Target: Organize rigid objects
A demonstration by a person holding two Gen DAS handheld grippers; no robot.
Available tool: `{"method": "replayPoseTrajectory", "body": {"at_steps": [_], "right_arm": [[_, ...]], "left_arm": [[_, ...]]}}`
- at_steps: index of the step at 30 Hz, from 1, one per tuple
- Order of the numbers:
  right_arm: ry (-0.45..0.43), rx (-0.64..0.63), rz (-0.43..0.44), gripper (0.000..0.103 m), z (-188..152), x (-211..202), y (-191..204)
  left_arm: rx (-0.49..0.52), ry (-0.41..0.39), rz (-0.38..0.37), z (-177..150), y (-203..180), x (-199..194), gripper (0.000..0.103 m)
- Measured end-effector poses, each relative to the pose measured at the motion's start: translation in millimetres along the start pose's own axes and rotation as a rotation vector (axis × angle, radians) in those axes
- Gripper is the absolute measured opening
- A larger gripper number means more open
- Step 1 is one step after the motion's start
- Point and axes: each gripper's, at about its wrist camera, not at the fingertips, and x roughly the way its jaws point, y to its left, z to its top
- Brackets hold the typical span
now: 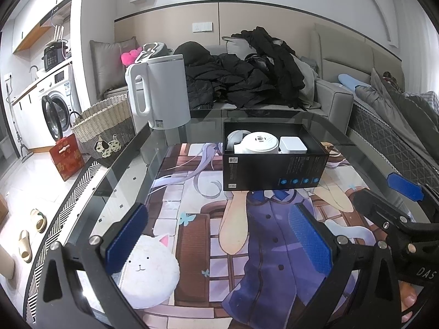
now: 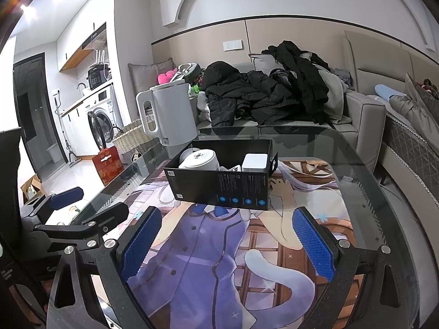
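Both tools empty, box dead ahead

My left tool [image 1: 219, 242] and right tool [image 2: 229, 242] hung wide open over the counter [image 1: 131, 161], gripping nothing. The black box [image 1: 274, 168], holding a white round device [image 1: 260, 143] and a white square block [image 1: 292, 145], sat upper centre, long axis across frame, about equally near both tools.

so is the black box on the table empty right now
No, the black box holds a round white device and a white square block, seen over its open top in the left wrist view.
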Motion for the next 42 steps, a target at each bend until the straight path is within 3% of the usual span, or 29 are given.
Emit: {"method": "replayPoseTrajectory", "body": {"at_steps": [42], "right_arm": [[0.006, 0.007, 0.005, 0.098, 5.2, -4.4, 2.7]], "left_arm": [[-0.013, 0.024, -0.005, -0.9, -2.4, 5.0, 0.103]]}}
